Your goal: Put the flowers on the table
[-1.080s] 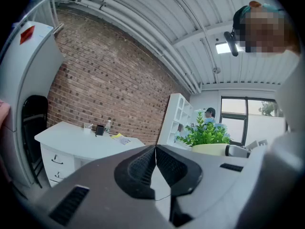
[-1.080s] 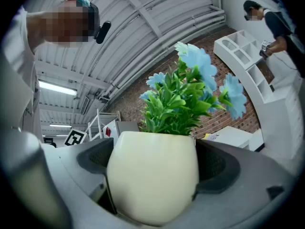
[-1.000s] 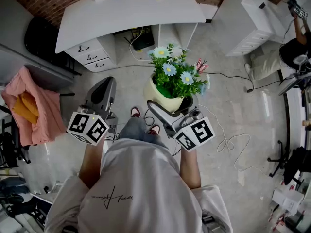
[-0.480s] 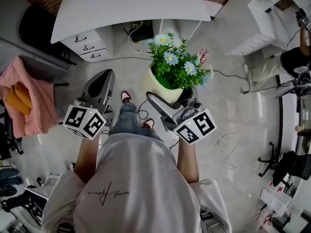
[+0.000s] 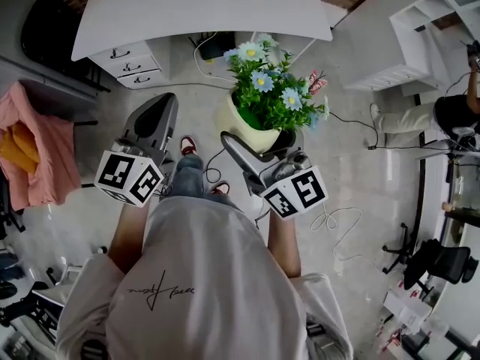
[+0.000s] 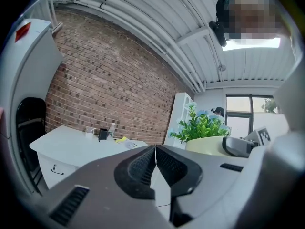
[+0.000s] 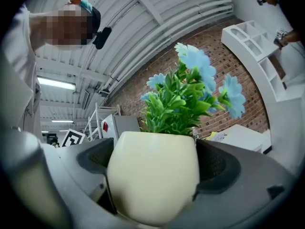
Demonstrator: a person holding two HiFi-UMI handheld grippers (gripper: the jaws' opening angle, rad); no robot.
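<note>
Flowers with blue and white daisy-like heads and one pink bloom stand upright among stiff green leaves in a rounded cream pot. They sit just above the middle of the head view, carried over the pale floor. They are not yet over the white table, which spans the top of that frame.

The right gripper clamps the pot. Its two grey jaws stand on either side of the belly, with the dark ribbed pads pressed against the cream wall. The left gripper sits at centre left of the head view, well apart from the pot. Its jaws are pressed together with nothing between them.

The pot looks smooth and hard, with a matte or lightly glazed skin and a curved, egg-like side. It will probably be stiff and breakable, and it may slide in the pads if the grip slackens or the pot tilts. The load seems modest, though the foliage puts some bulk up high. The widest part of the belly looks like the right place to hold it. The leaves and petals look too soft and springy to bear a grip.

The table is flat and smooth with a curved front edge, and white drawers stand beneath its left end.
</note>
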